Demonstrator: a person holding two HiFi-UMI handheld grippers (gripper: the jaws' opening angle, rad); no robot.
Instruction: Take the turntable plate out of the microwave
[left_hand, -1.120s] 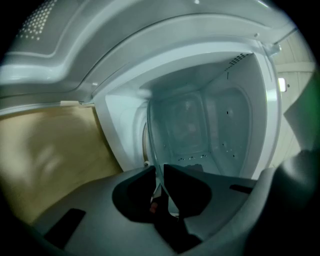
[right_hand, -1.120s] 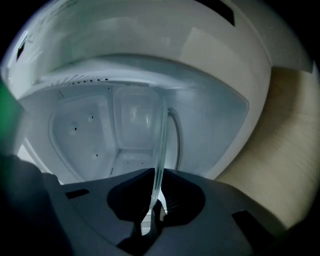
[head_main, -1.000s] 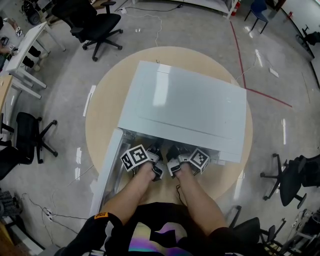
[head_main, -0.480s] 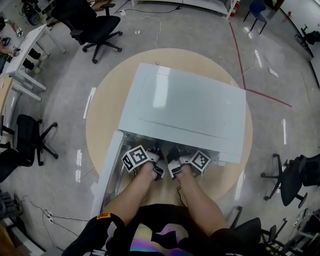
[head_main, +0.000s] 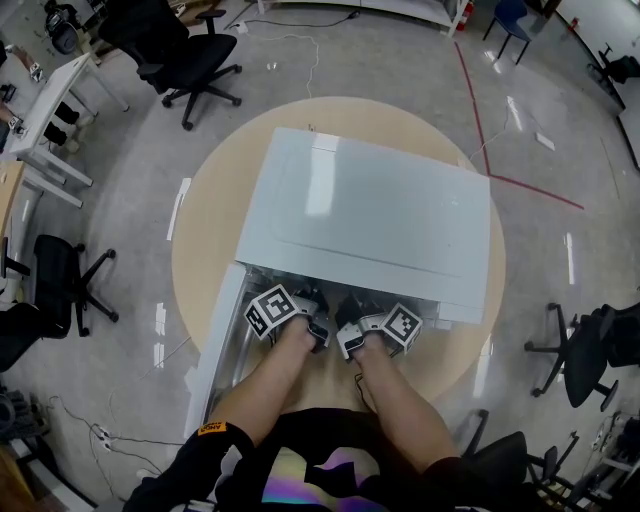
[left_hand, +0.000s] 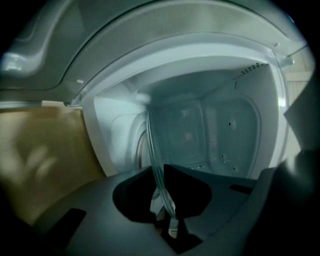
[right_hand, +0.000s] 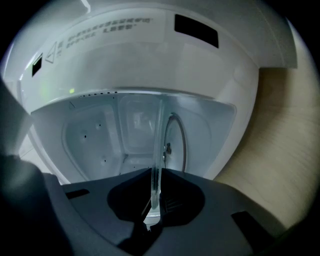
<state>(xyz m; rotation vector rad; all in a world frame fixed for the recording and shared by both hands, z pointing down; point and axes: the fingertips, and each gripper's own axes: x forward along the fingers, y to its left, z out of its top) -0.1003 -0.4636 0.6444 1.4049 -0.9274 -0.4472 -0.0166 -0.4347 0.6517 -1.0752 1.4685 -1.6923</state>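
Plate: the glass plate (left_hand: 152, 167) was inside the microwave (head_main: 370, 215), seen edge-on and standing upright rather than flat in both gripper views, its near rim at the mouth of the cavity
Left gripper: the left gripper (left_hand: 166, 216) had its jaws clamped on that near rim, having just tightened a little, with glass plainly between them
Right gripper: the right gripper (right_hand: 154, 209) was clamped on the same rim, just beside the left one
Direction from the jaws: the plate ran straight ahead of both pairs of jaws, deeper into the cavity – its long line followed the way the grippers pointed
Nearer hand: neither; both sat side by side at the opening, equally close
Surroundings: the microwave stood on a round tabletop (head_main: 205, 220), its door (head_main: 215, 340) swung open on the left of the hands
Coming move: probably a straight pull back toward the person – the rim had to pass the mouth without tipping sideways against the cavity walls
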